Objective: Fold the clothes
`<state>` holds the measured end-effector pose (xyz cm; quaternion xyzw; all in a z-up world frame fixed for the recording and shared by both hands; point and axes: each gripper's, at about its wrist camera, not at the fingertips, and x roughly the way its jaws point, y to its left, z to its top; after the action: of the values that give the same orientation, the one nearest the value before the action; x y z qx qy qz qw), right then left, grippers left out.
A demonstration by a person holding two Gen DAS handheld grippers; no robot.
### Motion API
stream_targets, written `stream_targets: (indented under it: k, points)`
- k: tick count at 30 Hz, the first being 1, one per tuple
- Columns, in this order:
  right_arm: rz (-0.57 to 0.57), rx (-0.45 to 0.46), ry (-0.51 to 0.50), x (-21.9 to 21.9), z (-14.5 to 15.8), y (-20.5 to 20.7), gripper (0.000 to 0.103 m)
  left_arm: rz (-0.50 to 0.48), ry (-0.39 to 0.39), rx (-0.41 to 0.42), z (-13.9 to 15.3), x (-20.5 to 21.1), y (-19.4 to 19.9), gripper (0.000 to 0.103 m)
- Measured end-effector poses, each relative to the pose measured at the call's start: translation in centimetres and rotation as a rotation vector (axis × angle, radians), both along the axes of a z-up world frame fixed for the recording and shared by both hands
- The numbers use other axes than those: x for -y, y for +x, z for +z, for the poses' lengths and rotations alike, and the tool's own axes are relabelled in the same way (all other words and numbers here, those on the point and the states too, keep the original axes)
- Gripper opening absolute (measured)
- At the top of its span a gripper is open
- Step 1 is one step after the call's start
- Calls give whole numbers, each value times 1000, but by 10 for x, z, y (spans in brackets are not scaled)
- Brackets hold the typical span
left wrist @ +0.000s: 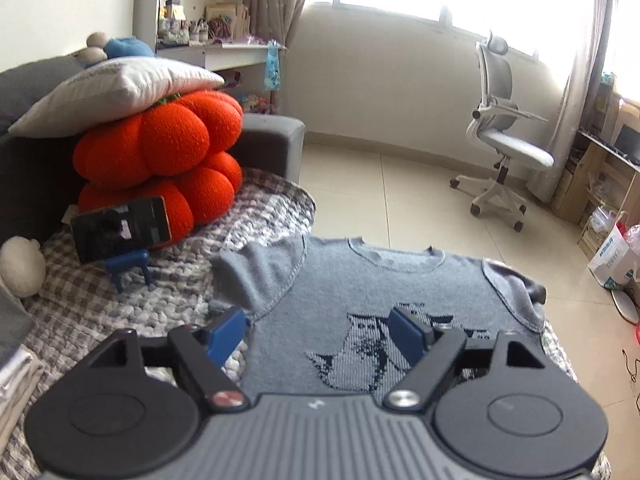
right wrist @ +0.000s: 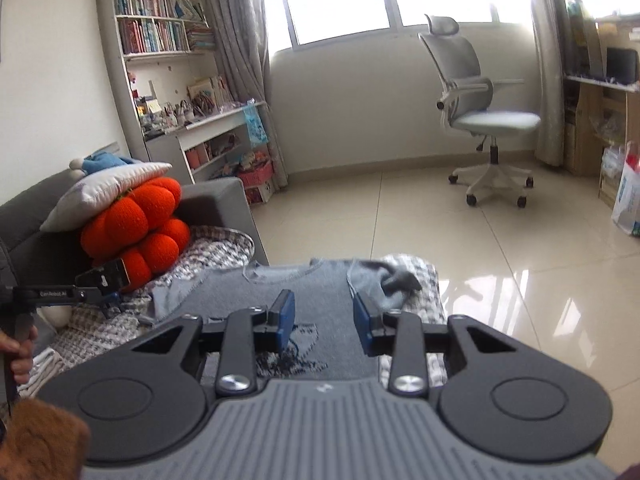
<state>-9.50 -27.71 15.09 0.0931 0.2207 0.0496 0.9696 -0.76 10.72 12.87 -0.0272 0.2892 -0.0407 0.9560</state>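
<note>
Two tongs hang released over one sweater [left wrist: 372, 292], jaws apart and grasping nothing. It lies flat, face up, on the checked blanket [left wrist: 120, 312], filling the lower centre of both views, collar toward the window, so its long axis runs away from the tongs. Left gripper [left wrist: 316, 332] sits over its left edge, near the left sleeve [left wrist: 256, 276]; right gripper [right wrist: 324, 320] nearer the crumpled right sleeve [right wrist: 394, 280].
</note>
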Motion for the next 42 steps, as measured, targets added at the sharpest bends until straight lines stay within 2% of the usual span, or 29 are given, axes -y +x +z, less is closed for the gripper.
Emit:
stream_targets:
  k: [3,6,10,14,19,22,26,28,30,33,40,42]
  points:
    - [11,61,-40,-19,40,-10,40,18,-14,66,22,-11,-12,84]
    - [49,69,-63,-37,55,-8,42,23,-30,121,38,-20,-21,86]
    - [90,22,-75,-51,46,14,42,33,-38,138,36,-27,-21,86]
    - [98,-23,-114,-57,30,35,42,39,-21,116,24,-20,-8,86]
    - [108,-63,-145,-53,4,64,42,33,25,70,3,4,22,86]
    - [112,-84,-130,-44,-17,87,42,17,77,58,-17,26,45,86]
    - [82,-138,-72,-23,-50,129,42,20,163,55,-54,47,75,86]
    - [51,-163,-65,-11,-68,148,42,24,167,31,-78,49,87,86]
    - [-2,-201,-6,6,-88,162,42,16,160,-23,-101,49,99,86]
    - [-80,-257,82,32,-117,183,42,-8,138,-81,-117,47,117,86]
    - [-263,-385,290,92,-185,232,42,-9,142,-125,-138,48,143,86]
    - [-271,-399,308,95,-192,241,42,-9,142,-144,-144,48,149,86]
